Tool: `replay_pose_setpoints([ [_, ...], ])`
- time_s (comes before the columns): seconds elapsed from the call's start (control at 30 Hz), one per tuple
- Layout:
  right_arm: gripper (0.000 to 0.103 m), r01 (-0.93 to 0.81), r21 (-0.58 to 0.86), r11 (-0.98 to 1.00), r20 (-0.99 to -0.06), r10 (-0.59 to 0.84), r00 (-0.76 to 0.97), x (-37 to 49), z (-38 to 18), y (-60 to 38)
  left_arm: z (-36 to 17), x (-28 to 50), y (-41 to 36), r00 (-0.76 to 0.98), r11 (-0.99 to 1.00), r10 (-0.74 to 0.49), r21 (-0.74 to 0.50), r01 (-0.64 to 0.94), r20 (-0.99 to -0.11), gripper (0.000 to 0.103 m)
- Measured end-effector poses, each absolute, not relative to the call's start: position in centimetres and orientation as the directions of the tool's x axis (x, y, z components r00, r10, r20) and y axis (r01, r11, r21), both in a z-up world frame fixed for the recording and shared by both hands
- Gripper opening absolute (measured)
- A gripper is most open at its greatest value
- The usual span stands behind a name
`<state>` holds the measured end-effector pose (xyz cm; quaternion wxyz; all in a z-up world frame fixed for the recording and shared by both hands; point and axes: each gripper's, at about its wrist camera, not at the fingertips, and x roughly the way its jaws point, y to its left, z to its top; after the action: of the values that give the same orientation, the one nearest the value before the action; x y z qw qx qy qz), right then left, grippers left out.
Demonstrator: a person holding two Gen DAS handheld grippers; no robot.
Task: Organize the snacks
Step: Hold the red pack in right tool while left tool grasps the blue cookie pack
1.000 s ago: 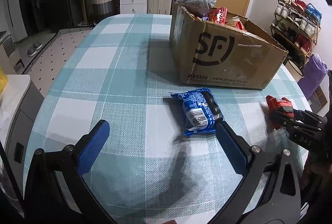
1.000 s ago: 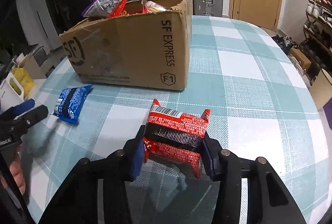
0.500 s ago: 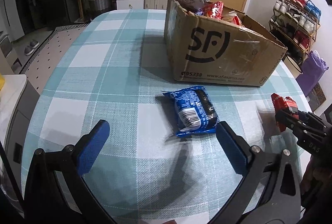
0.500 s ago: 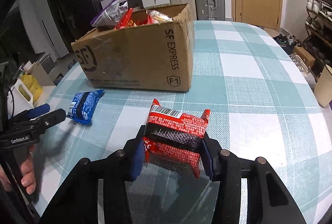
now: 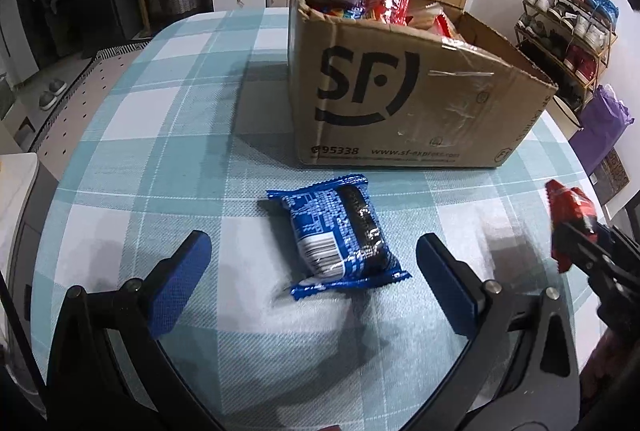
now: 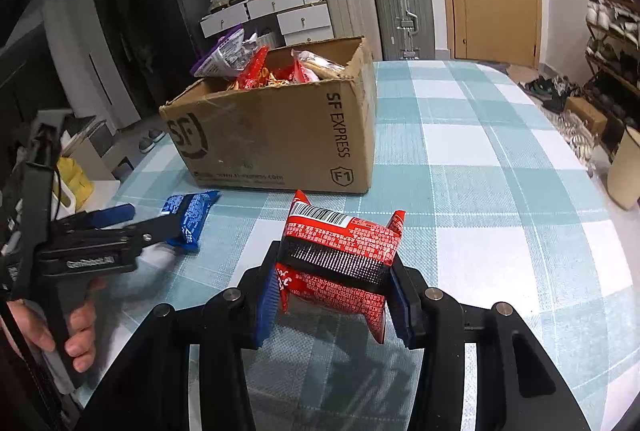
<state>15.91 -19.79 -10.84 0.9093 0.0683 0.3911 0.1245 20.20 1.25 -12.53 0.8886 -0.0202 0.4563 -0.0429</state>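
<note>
Snacks mostly fill the SF cardboard box point(image 5: 400, 87); the right gripper point(image 6: 334, 295) clamps a red packet point(image 6: 340, 263), the wide-open left gripper point(image 5: 312, 275) straddles a blue packet point(image 5: 340, 235) before the box.

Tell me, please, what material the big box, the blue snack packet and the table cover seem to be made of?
Box: brown corrugated cardboard, matte; creased edges, printed logo and clear glossy tape show it.
Blue snack packet: thin plastic film, probably; it shines, wrinkles, and has crimped sealed ends.
Table cover: looks like woven checked cloth, by its fine grid texture; coated fabric is possible.
</note>
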Motion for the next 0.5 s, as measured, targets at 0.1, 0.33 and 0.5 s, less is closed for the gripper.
replay_pose_setpoints([
  [0.1,0.047,-0.181,0.222,0.958,-0.686,0.286,0.669,15.6,-10.7,-19.8,-12.8,20.7,1.0,0.574,0.996,-0.092,-0.073,0.057,-0.814,0.102],
  [0.33,0.047,-0.183,0.239,0.954,-0.678,0.299,0.672,15.3,-10.6,-20.1,-13.7,22.1,0.3,0.553,0.997,-0.083,-0.066,0.051,-0.829,0.102],
  [0.5,0.047,-0.185,0.231,0.955,-0.679,0.294,0.672,15.2,-10.5,-20.2,-14.3,22.8,0.4,0.542,0.998,-0.063,-0.047,0.043,-0.838,0.101],
])
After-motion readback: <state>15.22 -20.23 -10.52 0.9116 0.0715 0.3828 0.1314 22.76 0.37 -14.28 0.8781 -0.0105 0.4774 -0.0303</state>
